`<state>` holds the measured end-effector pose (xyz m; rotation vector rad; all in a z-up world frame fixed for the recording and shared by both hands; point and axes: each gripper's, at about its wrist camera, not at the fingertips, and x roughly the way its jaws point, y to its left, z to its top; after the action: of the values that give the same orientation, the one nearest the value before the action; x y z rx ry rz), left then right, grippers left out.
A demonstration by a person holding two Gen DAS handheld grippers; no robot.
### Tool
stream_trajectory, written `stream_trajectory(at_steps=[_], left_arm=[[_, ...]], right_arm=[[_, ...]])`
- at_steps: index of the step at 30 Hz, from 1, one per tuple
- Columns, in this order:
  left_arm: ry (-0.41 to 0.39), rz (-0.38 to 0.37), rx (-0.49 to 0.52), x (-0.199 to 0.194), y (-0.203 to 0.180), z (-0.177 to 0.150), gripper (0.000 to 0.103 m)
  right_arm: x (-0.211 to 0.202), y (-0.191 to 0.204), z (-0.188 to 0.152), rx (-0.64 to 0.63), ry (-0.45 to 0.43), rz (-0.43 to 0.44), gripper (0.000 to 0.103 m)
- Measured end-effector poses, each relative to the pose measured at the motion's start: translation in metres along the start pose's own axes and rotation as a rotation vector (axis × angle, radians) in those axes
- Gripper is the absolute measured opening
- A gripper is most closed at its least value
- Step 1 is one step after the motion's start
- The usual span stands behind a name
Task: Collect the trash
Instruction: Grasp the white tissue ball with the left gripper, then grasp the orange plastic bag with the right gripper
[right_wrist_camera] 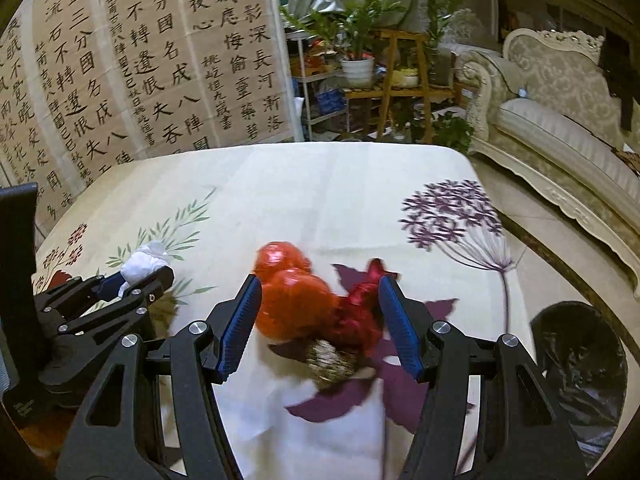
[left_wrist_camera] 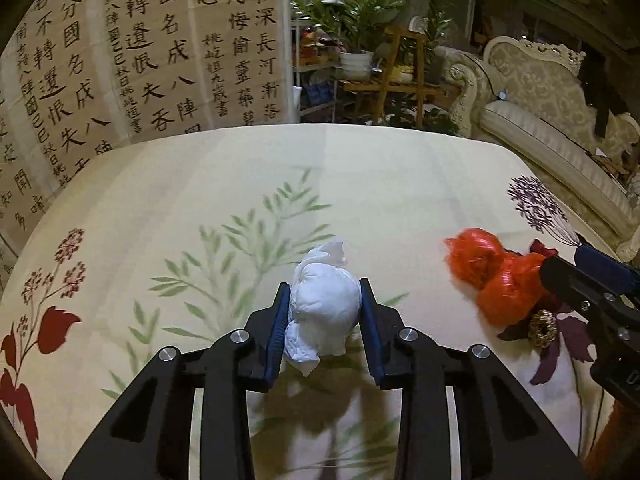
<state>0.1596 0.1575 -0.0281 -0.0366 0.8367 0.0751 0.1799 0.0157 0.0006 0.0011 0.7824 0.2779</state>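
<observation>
My left gripper (left_wrist_camera: 324, 304) is shut on a crumpled white paper wad (left_wrist_camera: 326, 308), both blue pads pressing its sides just above the floral tablecloth (left_wrist_camera: 200, 184). It also shows in the right wrist view (right_wrist_camera: 140, 264). A crumpled red-orange plastic wrapper (right_wrist_camera: 296, 304) lies on the cloth with a small gold-brown ball (right_wrist_camera: 332, 362) at its near end. My right gripper (right_wrist_camera: 318, 320) is open around the wrapper, its left pad touching it, its right pad apart. The wrapper also shows in the left wrist view (left_wrist_camera: 492, 276).
A black-lined trash bin (right_wrist_camera: 580, 364) stands on the floor to the right of the table. A calligraphy screen (left_wrist_camera: 140, 52), a plant shelf (left_wrist_camera: 384, 72) and an ornate sofa (left_wrist_camera: 552, 120) stand behind the table.
</observation>
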Motion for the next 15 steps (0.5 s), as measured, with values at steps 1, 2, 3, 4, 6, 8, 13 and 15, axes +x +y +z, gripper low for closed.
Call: stream_trajectory(at_steps=[1,2,3,4,6,8,13,15], left_arm=[[-0.002,0.008,-0.003,0.0,0.004,0.0,0.034],[-0.002,0.012,-0.005,-0.001,0.007,0.0,0.034],[-0.003,0.016,-0.008,-0.001,0.01,0.0,0.034],[-0.004,0.02,-0.013,-0.001,0.015,0.0,0.034],[-0.005,0.026,-0.019,-0.001,0.02,0.001,0.034],[-0.003,0.027,-0.027,-0.001,0.025,0.0,0.034],[0.003,0.016,-0.041,0.001,0.03,-0.001,0.034],[0.006,0.011,-0.043,0.002,0.031,-0.002,0.034]], right_arm=[[0.003,0.004,0.001,-0.006,0.005,0.006,0.059],[0.006,0.006,0.002,-0.01,0.012,0.011,0.059],[0.009,0.008,0.002,-0.012,0.018,0.013,0.059],[0.013,0.01,0.002,-0.015,0.026,0.017,0.059],[0.019,0.014,0.004,-0.027,0.04,0.018,0.059],[0.024,0.019,0.003,-0.041,0.054,0.013,0.059],[0.037,0.025,0.002,-0.07,0.085,-0.004,0.058],[0.041,0.026,0.002,-0.073,0.097,-0.01,0.05]])
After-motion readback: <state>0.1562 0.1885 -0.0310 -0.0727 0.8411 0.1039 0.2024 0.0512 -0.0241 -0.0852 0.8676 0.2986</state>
